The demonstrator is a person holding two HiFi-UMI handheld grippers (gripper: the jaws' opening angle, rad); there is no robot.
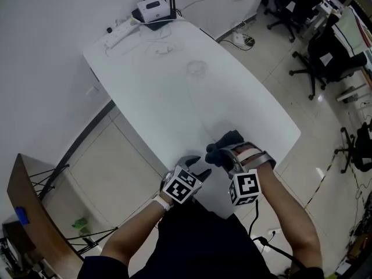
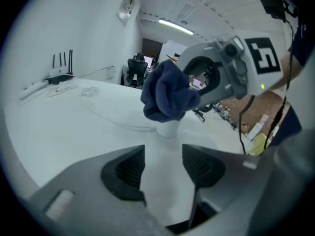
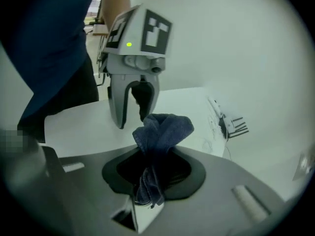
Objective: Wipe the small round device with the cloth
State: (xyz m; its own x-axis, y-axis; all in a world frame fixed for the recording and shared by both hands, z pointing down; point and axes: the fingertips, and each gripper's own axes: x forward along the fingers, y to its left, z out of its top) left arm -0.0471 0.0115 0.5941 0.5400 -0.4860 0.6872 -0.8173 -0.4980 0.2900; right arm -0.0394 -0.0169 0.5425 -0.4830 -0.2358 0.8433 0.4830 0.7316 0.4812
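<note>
We count two grippers, left gripper (image 2: 163,167) and right gripper (image 3: 150,178), each with two fingers (image 2: 125,173) and one marker cube (image 1: 183,186), so four fingers, two cubes. One dark blue cloth (image 3: 160,132), between the right fingers. One small round white device (image 2: 167,128), just beyond the left fingers, under the cloth. One white worktop (image 1: 174,92). Far past both pairs of fingers we see one router (image 1: 154,9), one power strip (image 1: 119,32), one clear ring-shaped item (image 1: 196,67). Off the worktop, out right of the right fingers, we count at least three office chairs (image 1: 328,57); any more are too small to tell.
</note>
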